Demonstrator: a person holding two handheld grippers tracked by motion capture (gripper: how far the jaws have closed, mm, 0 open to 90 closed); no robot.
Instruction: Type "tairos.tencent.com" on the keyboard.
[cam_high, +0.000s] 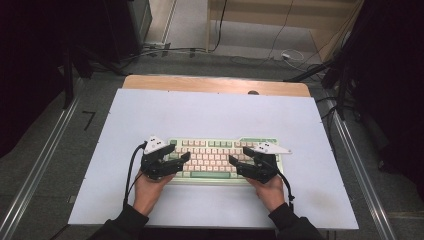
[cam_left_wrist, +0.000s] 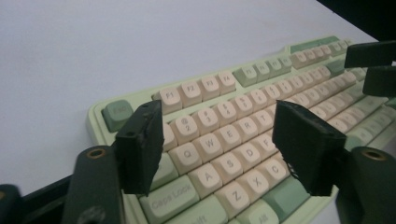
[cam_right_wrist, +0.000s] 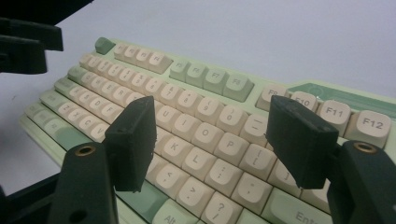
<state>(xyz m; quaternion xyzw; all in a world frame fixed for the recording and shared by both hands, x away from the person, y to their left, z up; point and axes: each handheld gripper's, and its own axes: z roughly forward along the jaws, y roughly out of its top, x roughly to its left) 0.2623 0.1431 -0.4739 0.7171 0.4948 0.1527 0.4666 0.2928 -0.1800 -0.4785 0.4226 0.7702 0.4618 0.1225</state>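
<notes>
A pale green keyboard (cam_high: 215, 159) with cream and green keycaps lies on the white table top, near its front. My left gripper (cam_high: 185, 159) hovers over the keyboard's left end, jaws wide apart with nothing between them. In the left gripper view the keyboard (cam_left_wrist: 233, 135) shows its Q, W, A, S keys between the jaws of the left gripper (cam_left_wrist: 219, 140). My right gripper (cam_high: 234, 162) hovers over the right end, also open and empty. In the right gripper view the keyboard (cam_right_wrist: 196, 121) shows its K, L, P keys between the jaws of the right gripper (cam_right_wrist: 210, 135).
The white table top (cam_high: 210, 115) has bare surface behind and beside the keyboard. A wooden strip (cam_high: 215, 84) runs along its far edge. Cables and a power strip (cam_high: 290, 56) lie on the floor beyond. Metal rails (cam_high: 40, 165) flank the table.
</notes>
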